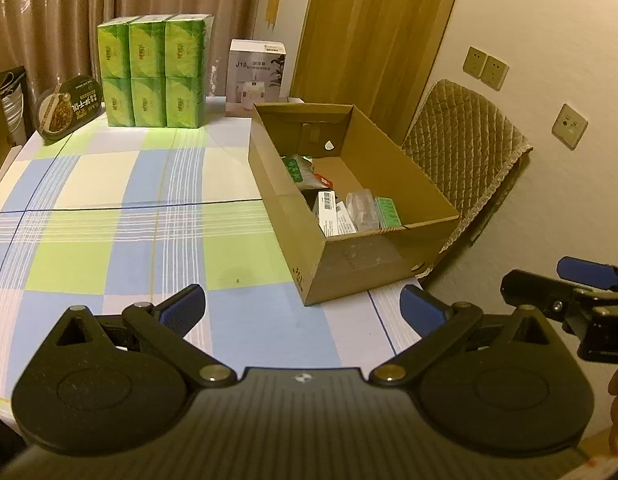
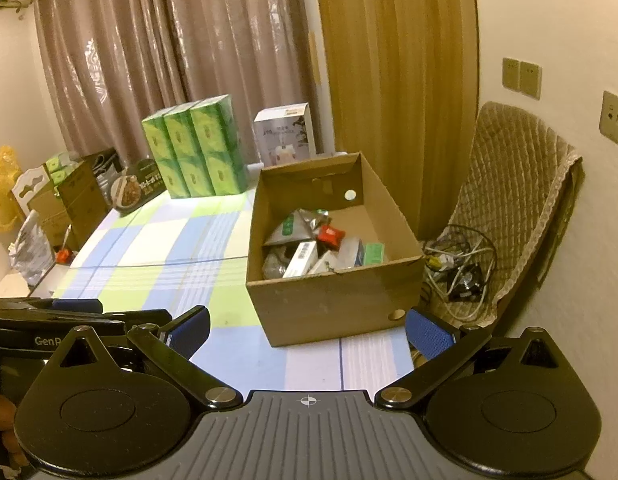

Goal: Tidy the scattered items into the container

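Note:
An open cardboard box stands at the right side of the checked tablecloth. Inside lie several small items: white cartons, a green packet, a red piece and a foil pouch. My left gripper hovers open over the near table, just short of the box, with nothing between its blue pads. My right gripper is open too, in front of the box's near wall, and holds nothing. Each gripper shows at the edge of the other's view.
Green tissue packs, a white humidifier carton and an oval food tin stand along the far edge. A padded chair with cables sits right of the table. Boxes crowd the left side.

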